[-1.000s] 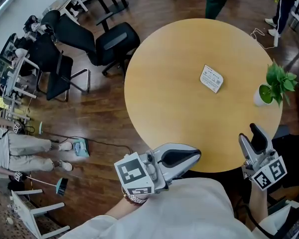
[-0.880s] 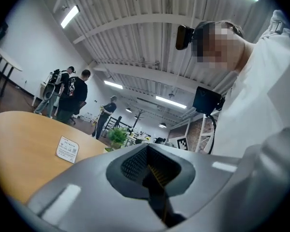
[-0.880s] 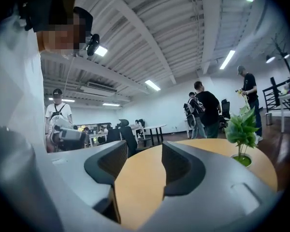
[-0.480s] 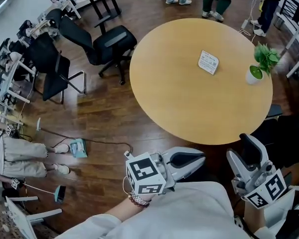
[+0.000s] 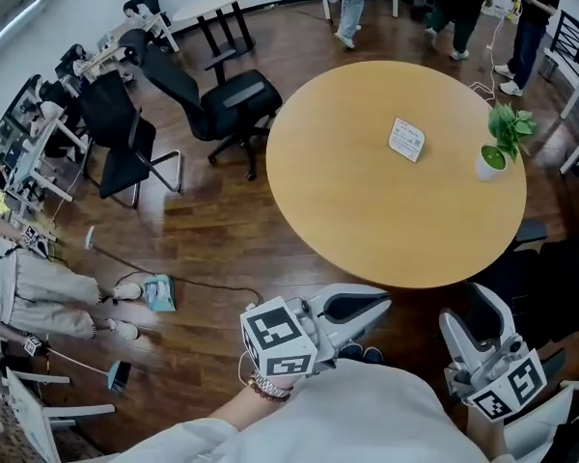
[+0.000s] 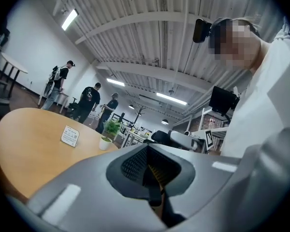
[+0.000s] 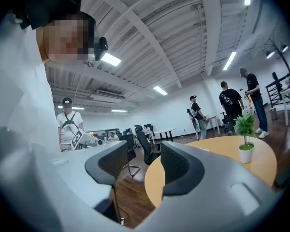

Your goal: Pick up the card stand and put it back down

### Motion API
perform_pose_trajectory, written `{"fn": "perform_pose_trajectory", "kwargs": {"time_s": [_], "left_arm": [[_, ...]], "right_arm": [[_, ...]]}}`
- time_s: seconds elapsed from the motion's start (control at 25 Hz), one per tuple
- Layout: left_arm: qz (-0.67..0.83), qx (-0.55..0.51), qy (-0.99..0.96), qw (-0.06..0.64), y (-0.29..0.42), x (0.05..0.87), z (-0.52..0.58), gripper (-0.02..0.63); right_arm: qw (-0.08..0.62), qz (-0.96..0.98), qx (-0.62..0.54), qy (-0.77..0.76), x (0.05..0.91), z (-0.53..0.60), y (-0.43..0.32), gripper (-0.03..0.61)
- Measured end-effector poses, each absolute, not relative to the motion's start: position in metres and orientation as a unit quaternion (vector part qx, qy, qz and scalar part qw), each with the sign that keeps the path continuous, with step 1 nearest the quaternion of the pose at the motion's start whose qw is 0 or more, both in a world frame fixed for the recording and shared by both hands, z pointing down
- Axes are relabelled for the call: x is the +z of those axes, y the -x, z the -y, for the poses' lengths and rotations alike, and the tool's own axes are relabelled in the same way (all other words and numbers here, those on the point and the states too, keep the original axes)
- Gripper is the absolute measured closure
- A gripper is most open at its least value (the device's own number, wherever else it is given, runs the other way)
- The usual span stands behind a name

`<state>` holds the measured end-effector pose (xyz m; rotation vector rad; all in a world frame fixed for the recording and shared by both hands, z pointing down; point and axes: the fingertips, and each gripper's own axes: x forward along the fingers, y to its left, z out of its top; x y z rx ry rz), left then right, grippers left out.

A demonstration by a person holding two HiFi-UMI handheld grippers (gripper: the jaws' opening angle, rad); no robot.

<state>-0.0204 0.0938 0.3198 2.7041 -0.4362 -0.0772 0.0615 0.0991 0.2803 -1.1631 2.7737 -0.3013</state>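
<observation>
your left gripper [image 5: 364, 306] jaws: probably closed | right gripper [image 5: 476, 318] jaws: apart | white card stand [image 5: 407, 139] on round wooden bench [image 5: 357, 215]

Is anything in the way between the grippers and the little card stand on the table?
Nothing visible is. The card stand sits alone on bare table; the potted plant stands off to its right, by the edge. The left gripper and right gripper are both off the table's near side.
</observation>
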Motion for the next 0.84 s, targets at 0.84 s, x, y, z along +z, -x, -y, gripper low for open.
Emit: {"fn": "perform_pose_trajectory", "kwargs": {"time_s": [0.84], "left_arm": [[0.115,0.014,-0.978,0.176,-0.036,0.316,-0.123,0.614]], "right_arm": [[0.084,-0.907,-0.118,0.394,0.295,-0.121,-0.092,0.377]]}}
